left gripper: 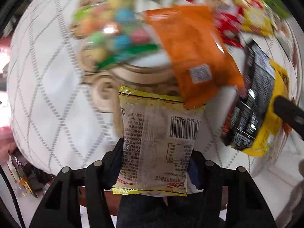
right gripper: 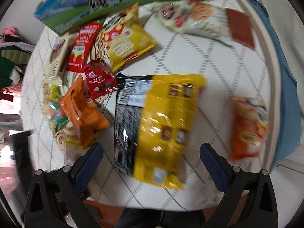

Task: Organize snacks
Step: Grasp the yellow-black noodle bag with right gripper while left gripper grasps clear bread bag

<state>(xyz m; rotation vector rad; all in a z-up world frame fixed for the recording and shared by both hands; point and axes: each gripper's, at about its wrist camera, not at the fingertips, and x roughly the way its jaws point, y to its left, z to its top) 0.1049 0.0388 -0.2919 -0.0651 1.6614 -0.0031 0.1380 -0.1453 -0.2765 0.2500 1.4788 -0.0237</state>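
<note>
Left gripper (left gripper: 157, 163): jaws pinching a clear yellow-edged snack pack (left gripper: 157, 138), held above the white quilted surface (left gripper: 47, 95) near the orange packet (left gripper: 190, 53). Right gripper (right gripper: 152, 161): jaws spread, nothing held, over the yellow-and-black bag (right gripper: 161, 123) lying flat on the surface; orange-white pack (right gripper: 248, 129) just beside it.

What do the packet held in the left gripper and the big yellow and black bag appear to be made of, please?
The packet looks like thin, partly see-through plastic film: crimped ends, print on a cloudy panel. The yellow and black bag seems to be glossy plastic or foil laminate, judging by its bright glare spots and creases.
</note>
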